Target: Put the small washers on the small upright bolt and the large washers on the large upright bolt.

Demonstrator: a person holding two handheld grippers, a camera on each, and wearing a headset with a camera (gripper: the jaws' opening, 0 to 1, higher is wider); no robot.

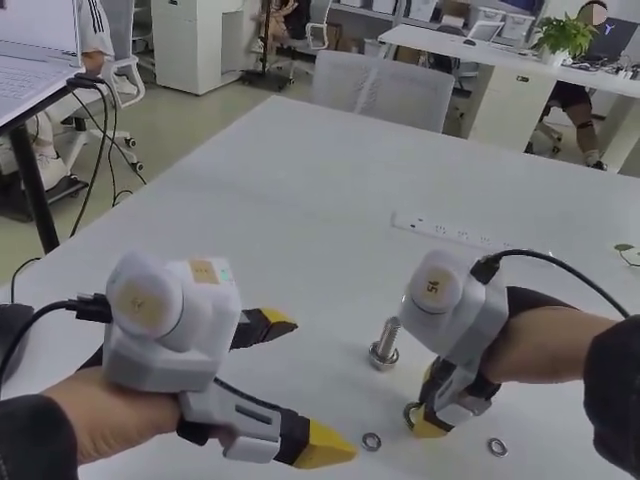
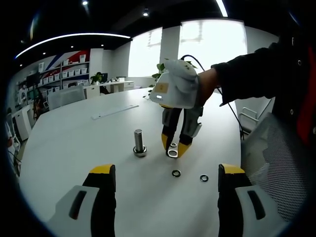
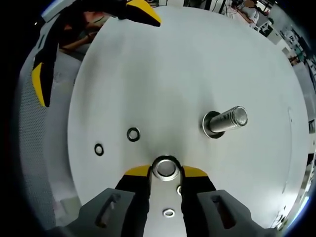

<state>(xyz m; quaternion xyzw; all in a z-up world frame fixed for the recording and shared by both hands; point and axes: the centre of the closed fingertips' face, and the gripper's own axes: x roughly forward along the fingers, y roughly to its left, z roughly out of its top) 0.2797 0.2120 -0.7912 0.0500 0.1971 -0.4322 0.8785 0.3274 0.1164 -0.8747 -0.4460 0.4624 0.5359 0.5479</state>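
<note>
On the table, the right gripper pinches a large washer just beside the upright bolt; the left gripper gapes empty.

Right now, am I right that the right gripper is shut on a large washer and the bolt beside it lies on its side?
Not quite: the bolt stands upright on the table, as the left gripper view shows. The right gripper is indeed shut on a large washer.
</note>
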